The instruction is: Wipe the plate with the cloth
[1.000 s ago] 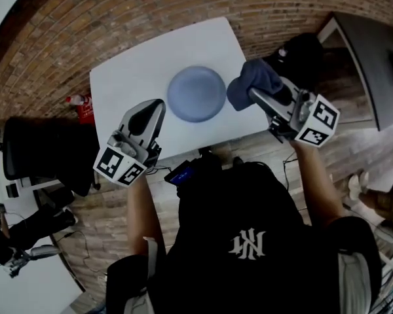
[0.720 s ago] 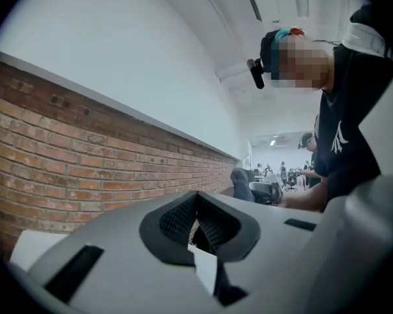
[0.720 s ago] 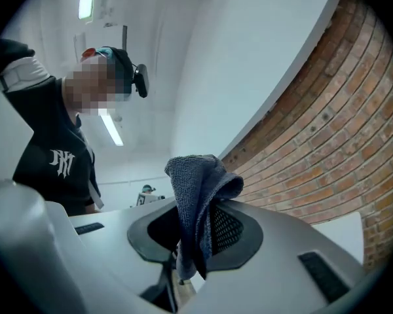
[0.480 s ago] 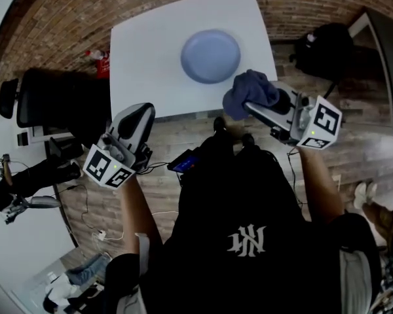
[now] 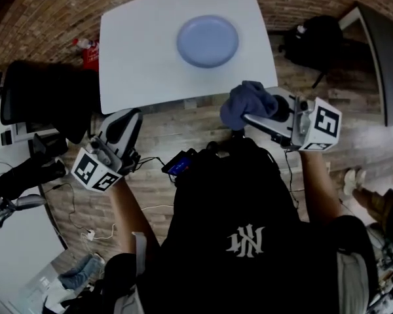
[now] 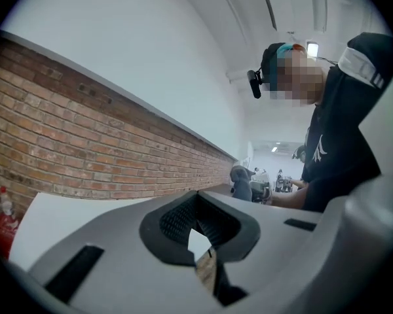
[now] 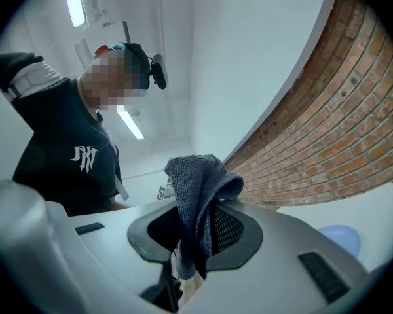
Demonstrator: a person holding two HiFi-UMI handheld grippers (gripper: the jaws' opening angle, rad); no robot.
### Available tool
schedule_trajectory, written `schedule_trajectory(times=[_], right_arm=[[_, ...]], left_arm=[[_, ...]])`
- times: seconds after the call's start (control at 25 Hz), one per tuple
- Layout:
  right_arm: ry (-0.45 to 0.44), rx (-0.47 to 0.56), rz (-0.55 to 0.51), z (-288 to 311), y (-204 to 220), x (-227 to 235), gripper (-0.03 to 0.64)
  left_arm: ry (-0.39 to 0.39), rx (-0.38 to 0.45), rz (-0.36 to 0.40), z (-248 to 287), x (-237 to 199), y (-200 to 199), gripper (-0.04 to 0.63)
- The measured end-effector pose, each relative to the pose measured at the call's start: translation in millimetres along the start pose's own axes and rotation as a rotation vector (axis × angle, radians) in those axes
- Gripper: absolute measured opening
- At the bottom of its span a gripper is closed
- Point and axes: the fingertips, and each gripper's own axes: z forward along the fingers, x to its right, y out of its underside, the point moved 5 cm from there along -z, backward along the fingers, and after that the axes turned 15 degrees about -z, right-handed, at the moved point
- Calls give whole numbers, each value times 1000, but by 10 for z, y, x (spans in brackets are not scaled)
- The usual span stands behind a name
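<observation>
1. Plate (image 5: 207, 40), blue: lies flat on white bench (image 5: 137, 64), well apart from both grippers.
2. Right gripper (image 5: 252, 118): clamps dark blue cloth (image 5: 247, 100) between its jaws, bunched above them; hovers short of the bench's near edge, over wooden floor (image 5: 183, 126).
3. Left gripper (image 5: 128, 118): jaws pressed together, seemingly on nothing; likewise off the bench, by its near left corner.

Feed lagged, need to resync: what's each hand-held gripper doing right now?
Left hand-held gripper: closed, empty.
Right hand-held gripper: closed on the cloth.
</observation>
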Motion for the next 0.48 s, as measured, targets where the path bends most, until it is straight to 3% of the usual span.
schedule_trajectory(times=[0.16,0.32,0.48], right_arm=[[-10,-59,15,153,55,-83,89],[-35,-115,61,429,315,-387,89],[-32,-179,55,719,463,-674,89]], left_arm=[[42,19,-49,-124,-108,168,3],[60,25,-135,-528,-197,575,3],[87,12,-177,-902,-185,736,3]])
